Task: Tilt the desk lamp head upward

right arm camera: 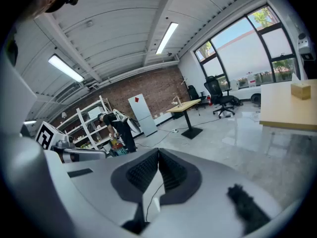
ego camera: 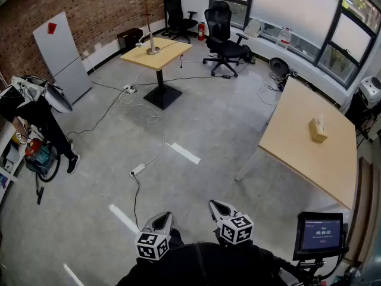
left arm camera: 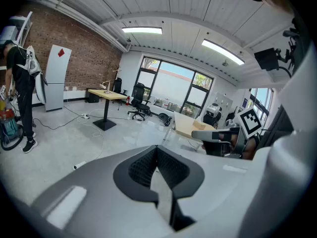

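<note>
I am holding the left gripper (ego camera: 161, 219) and right gripper (ego camera: 218, 207) at 6 o'clock, fingers pressed together, gripping nothing. The desk lamp (ego camera: 152, 45) is standing at 11 o'clock on a small tabletop (ego camera: 171, 47), across the grey floor (ego camera: 202, 124).

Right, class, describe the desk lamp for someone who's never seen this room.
Find the brick wall at the far end; before it stands a small wooden table on a black pedestal. The desk lamp is the only thing on it: a thin stem on a round base, whereas the large table holds a box.
</note>
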`<state>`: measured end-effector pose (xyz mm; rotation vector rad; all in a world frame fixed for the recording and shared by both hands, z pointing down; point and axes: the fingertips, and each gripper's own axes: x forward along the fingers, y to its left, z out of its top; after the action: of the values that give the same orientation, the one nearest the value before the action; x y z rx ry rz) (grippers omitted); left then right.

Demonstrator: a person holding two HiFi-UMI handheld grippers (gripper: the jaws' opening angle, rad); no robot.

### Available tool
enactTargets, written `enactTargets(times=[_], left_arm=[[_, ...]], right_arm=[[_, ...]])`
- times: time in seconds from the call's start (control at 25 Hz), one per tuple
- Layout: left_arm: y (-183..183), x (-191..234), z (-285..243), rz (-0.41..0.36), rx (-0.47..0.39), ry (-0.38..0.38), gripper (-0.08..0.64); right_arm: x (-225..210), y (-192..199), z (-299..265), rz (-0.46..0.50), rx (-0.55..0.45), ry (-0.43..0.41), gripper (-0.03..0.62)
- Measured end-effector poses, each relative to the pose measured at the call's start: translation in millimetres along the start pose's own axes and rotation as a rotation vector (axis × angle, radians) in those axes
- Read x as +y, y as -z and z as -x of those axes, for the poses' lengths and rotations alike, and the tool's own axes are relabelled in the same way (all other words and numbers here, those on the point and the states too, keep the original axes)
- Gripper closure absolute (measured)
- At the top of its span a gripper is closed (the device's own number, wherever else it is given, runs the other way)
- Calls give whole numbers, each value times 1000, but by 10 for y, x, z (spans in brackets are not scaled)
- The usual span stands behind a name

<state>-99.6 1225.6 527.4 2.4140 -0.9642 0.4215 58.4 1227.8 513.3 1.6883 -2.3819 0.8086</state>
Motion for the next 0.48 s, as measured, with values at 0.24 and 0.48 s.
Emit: enactTargets(times=[0.24, 0.48], left_arm=[[-407, 587, -205, -9, -2, 46, 554], [-744, 1299, -390, 8, -5, 75, 554]], right_arm=[[83, -253, -604, -4, 6, 51, 588], [211, -500, -1329, -3, 28, 88, 588]])
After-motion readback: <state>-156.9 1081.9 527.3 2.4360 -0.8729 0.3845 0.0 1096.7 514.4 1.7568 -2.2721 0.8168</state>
